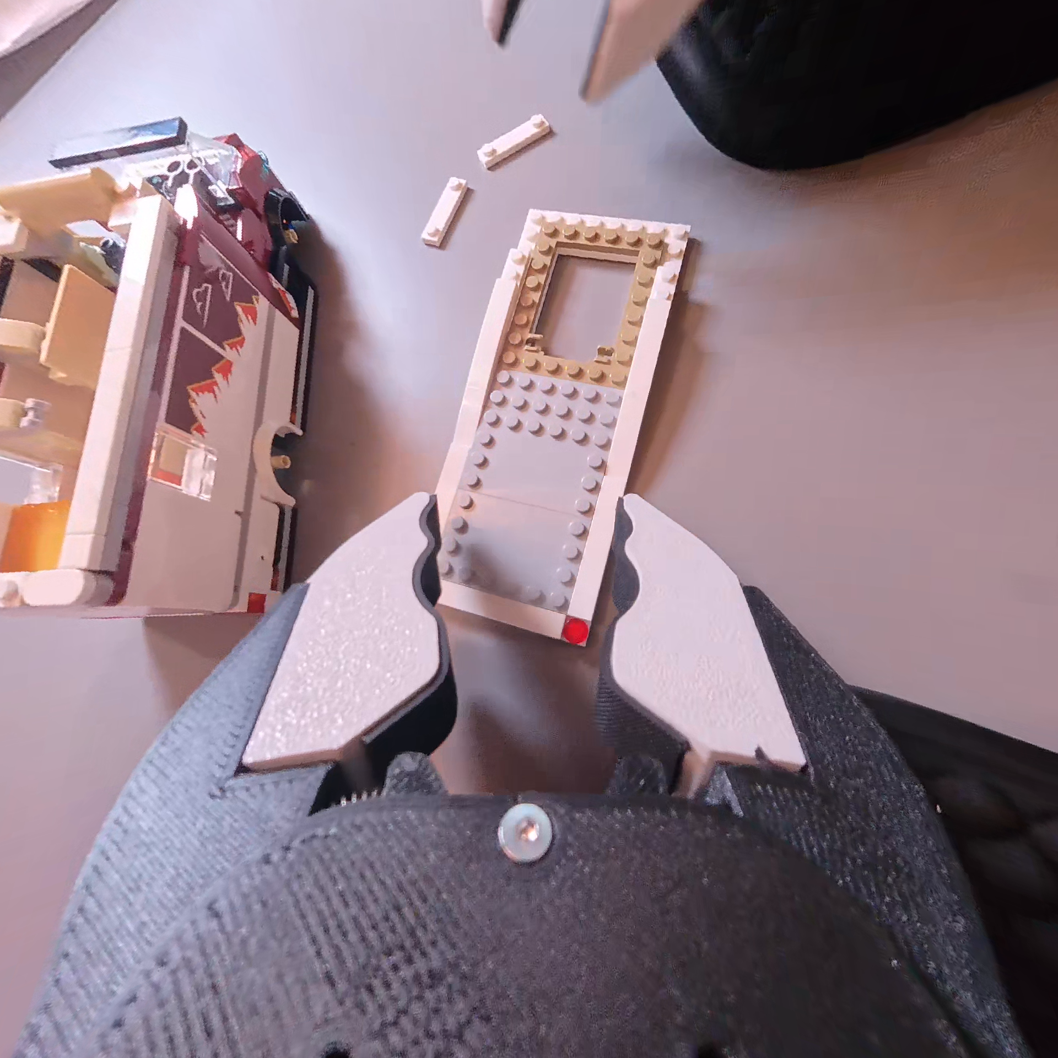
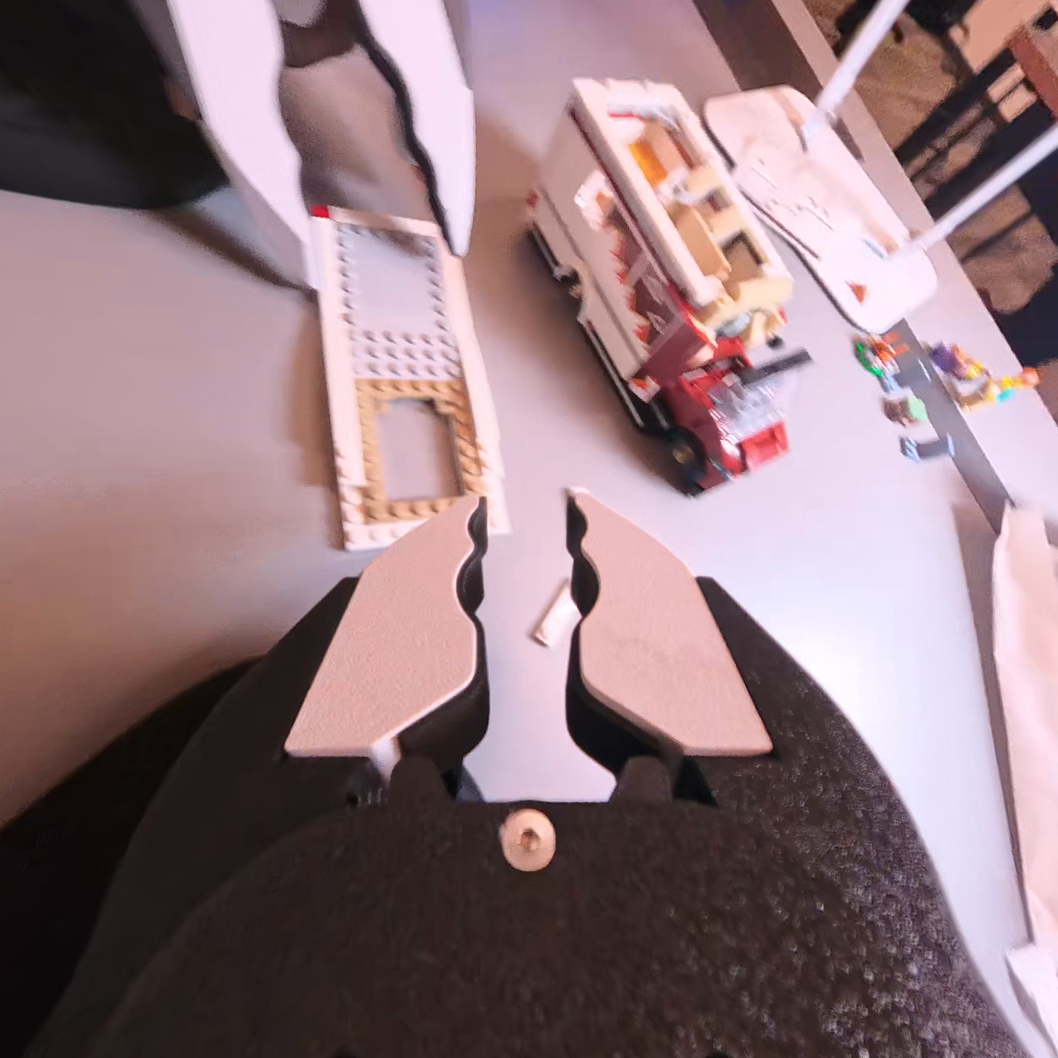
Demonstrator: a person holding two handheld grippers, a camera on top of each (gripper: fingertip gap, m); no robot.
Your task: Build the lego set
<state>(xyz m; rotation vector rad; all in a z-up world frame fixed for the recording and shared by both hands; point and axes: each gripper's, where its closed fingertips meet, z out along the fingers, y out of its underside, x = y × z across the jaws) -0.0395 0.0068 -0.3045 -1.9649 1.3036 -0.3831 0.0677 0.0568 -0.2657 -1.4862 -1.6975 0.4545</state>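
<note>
left gripper point(image 1: 524, 518): jaws wide apart, straddling the near end of the flat brick panel point(image 1: 544, 458) on the grey table point(image 1: 859, 458); can't tell if the pads touch it
right gripper point(image 2: 525, 515): jaws apart, nothing in them, small white piece point(image 2: 552, 615) on the table below
only right view: minifigures point(image 2: 939, 378), white bag point(image 2: 1025, 687)
only left view: two loose white plates point(image 1: 515, 140)
both: red and white brick camper point(image 2: 675, 286)
writing: none I can read

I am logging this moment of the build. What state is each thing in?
left gripper: open, straddling the panel's end.
right gripper: open, holding nothing.
roof panel: flat on the table, studs up.
camper model: roofless, on its side.
two white strips: loose, lying apart.
</note>
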